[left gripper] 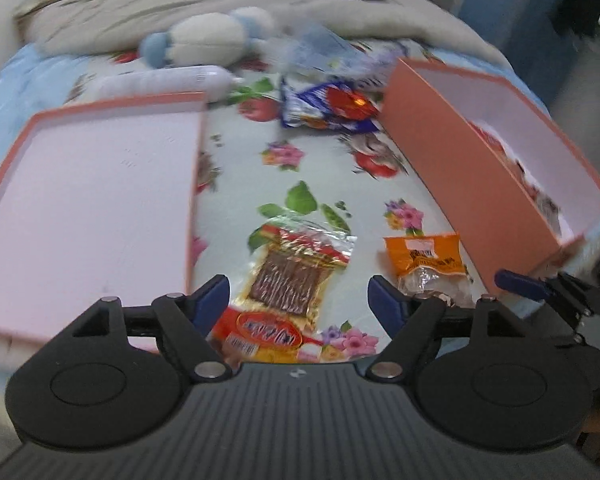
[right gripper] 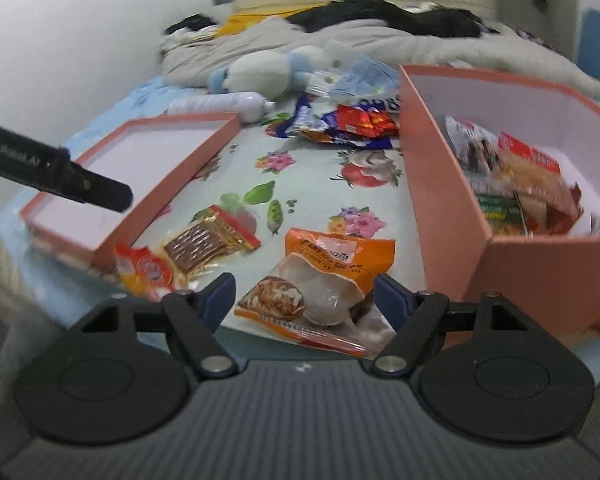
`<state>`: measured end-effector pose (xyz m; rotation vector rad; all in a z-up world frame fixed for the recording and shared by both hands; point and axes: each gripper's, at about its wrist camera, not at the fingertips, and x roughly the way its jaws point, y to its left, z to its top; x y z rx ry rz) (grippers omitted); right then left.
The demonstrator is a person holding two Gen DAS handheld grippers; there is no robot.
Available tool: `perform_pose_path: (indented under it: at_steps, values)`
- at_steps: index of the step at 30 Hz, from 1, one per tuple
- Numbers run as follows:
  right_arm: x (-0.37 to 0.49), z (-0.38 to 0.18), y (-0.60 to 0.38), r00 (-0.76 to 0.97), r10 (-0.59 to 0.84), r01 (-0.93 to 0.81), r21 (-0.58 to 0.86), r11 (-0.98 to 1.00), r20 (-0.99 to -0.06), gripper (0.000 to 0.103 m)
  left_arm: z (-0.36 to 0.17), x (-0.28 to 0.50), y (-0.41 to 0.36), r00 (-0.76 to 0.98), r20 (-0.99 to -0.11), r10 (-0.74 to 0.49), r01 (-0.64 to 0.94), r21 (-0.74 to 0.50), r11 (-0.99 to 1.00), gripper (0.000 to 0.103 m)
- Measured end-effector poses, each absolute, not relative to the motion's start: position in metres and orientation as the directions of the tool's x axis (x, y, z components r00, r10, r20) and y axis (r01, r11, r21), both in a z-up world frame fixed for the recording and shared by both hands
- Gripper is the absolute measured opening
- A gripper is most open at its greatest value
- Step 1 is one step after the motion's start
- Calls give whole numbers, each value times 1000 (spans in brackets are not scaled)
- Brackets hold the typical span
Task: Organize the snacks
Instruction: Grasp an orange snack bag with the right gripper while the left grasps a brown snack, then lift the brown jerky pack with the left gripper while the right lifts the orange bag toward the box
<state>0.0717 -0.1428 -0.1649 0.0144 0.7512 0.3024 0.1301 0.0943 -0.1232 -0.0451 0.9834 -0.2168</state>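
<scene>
Left hand-held gripper [left gripper: 298, 294] jaws wide apart, right hand-held gripper [right gripper: 305, 292] likewise

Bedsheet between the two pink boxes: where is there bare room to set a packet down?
Free: the floral bedsheet strip between the shallow lid and the deep box. Crowded: the wrapper pile beyond it, and the jerky packet and orange packet nearer.
</scene>
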Motion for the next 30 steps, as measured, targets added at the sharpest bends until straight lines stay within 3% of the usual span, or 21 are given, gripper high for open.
perform_pose_path:
  at_steps: [8,19,30]
  values:
    - [82,-182,-129,701,238,-253,78,964,-672,78,-160,169,70,432,-873,-226,323,-84,943,80]
    - [99,-200,-129,674,208,-189,107,976,-709,78,-208,189,67,414,-900,-136,339,14,941,80]
    - [105,-212,-129,661,249,-236,119,964,-708,79,-223,192,66,396,-906,-150,327,-13,945,84]
